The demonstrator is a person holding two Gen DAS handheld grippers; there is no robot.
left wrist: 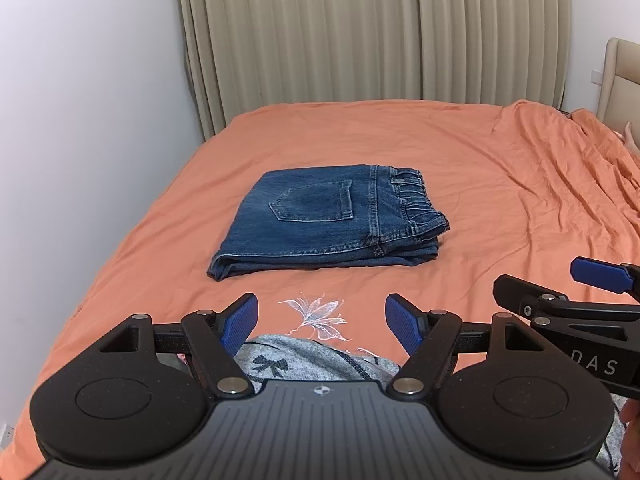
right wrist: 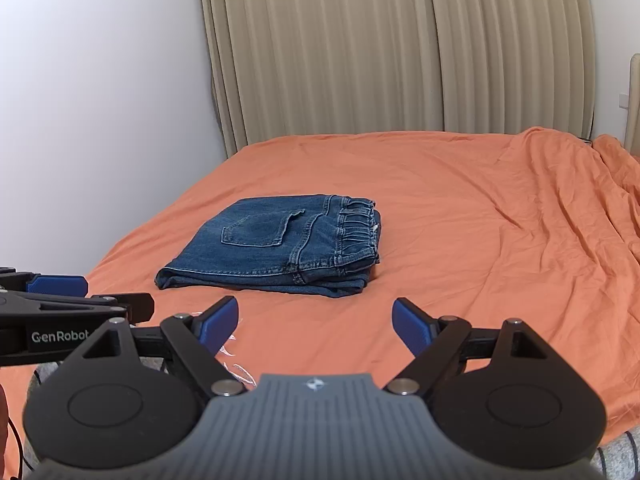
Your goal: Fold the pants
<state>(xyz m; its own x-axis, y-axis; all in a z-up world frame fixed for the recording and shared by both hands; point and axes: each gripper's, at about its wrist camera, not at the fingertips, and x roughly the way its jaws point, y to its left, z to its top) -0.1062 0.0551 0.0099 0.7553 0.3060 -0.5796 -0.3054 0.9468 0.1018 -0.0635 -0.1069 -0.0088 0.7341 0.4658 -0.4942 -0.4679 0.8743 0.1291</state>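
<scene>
The jeans (left wrist: 326, 222) lie folded into a compact rectangular stack in the middle of the bed (left wrist: 460, 152), on an orange sheet (right wrist: 460, 208) that is smooth around them and rumpled toward the right side. A back pocket (left wrist: 314, 202) faces up on the top layer, and the gathered elastic waistband (left wrist: 416, 204) runs along the stack's right edge, with the folded layers showing at the near edge. The left gripper (left wrist: 321, 322) hangs above the near part of the bed, short of the jeans and apart from them, its blue pads (left wrist: 240, 324) spread wide with nothing between them. The right gripper (right wrist: 316, 326) is just beside it at about the same height, its jaws likewise standing wide apart and empty, also clear of the jeans. Each gripper shows at the edge of the other's view. A pale flower print (left wrist: 318, 314) marks the sheet just under the left gripper, and below that a grey garment with a dark bow pattern (left wrist: 296, 362) shows, worn by the person holding the tools. Beige pleated curtains (left wrist: 360, 28) hang behind the bed, a white wall (left wrist: 88, 80) runs along its left side, and a padded headboard (left wrist: 622, 76) stands at the far right.
</scene>
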